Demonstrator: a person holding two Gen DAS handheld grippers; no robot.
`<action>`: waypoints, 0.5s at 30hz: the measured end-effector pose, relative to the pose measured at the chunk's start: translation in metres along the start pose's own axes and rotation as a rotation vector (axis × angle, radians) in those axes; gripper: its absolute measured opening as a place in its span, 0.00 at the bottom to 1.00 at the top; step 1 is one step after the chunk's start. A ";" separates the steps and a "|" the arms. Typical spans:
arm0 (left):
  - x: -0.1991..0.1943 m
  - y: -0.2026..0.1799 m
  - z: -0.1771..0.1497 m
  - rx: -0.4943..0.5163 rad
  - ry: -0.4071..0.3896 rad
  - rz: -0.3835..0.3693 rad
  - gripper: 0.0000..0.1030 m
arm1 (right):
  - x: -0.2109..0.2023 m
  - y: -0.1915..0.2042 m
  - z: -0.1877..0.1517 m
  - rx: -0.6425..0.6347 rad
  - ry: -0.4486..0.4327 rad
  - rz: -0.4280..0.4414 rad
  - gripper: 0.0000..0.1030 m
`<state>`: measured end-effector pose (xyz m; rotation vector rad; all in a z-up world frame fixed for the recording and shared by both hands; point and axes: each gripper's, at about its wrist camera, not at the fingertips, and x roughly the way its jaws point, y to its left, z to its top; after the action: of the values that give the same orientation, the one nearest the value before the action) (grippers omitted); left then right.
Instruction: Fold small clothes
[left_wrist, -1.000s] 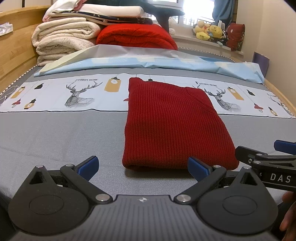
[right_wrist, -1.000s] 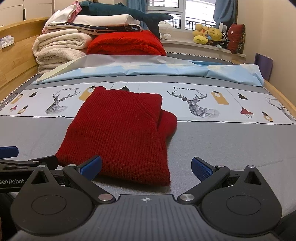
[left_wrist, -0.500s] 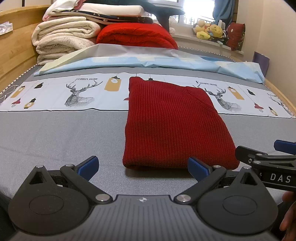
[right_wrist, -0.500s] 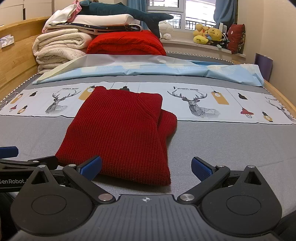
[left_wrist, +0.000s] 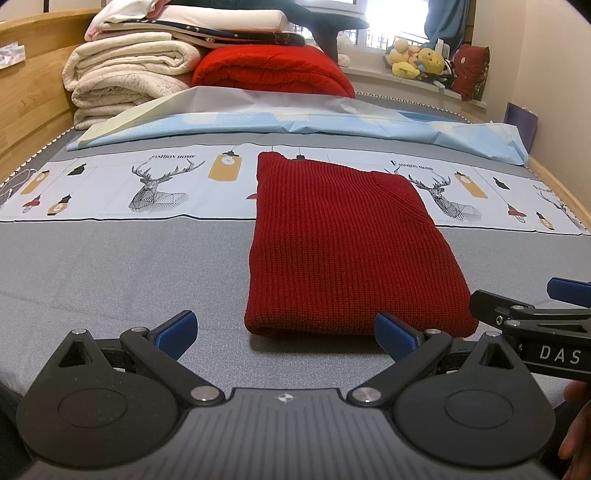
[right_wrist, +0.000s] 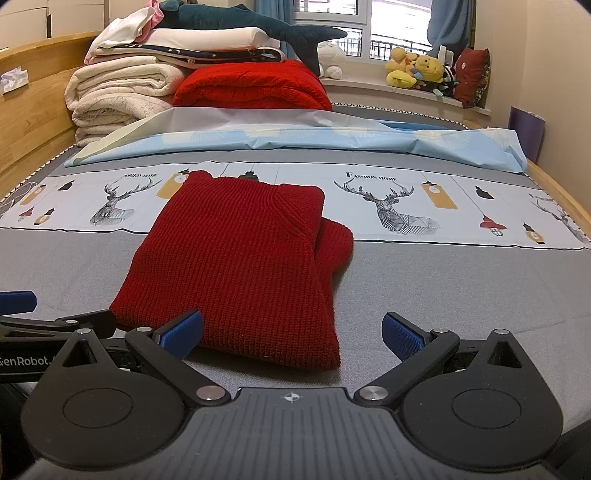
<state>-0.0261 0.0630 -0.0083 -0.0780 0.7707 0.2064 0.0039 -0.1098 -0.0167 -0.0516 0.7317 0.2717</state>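
Red sweater lies folded on bed; left gripper and right gripper wide apart, empty, apparently poised at near hem for another fold.

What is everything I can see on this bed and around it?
Knitted sweater: one, dark red, folded on the grey bed.
Printed sheet strip: one, white with deer, behind and partly under the sweater.
Blue sheet: one, pale, farther back.
Folded blankets: one stack, cream, back left.
Red quilt: one, beside the stack.
Shark plush: one, teal, on top.
Soft toys: several, yellow, windowsill.
Left gripper: black, blue pads, open.
Right gripper: same, open.
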 end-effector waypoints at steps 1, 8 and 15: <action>0.000 0.000 0.000 0.000 0.000 0.000 0.99 | 0.000 0.000 0.000 0.000 0.000 0.000 0.99; 0.002 0.002 -0.005 -0.001 0.006 -0.004 0.99 | 0.000 0.001 0.000 0.000 0.001 -0.001 0.99; 0.002 0.004 -0.006 0.001 0.008 -0.006 0.99 | 0.000 0.001 0.000 0.000 0.001 -0.001 0.99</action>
<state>-0.0299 0.0663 -0.0136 -0.0805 0.7785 0.1997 0.0037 -0.1091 -0.0165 -0.0521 0.7327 0.2712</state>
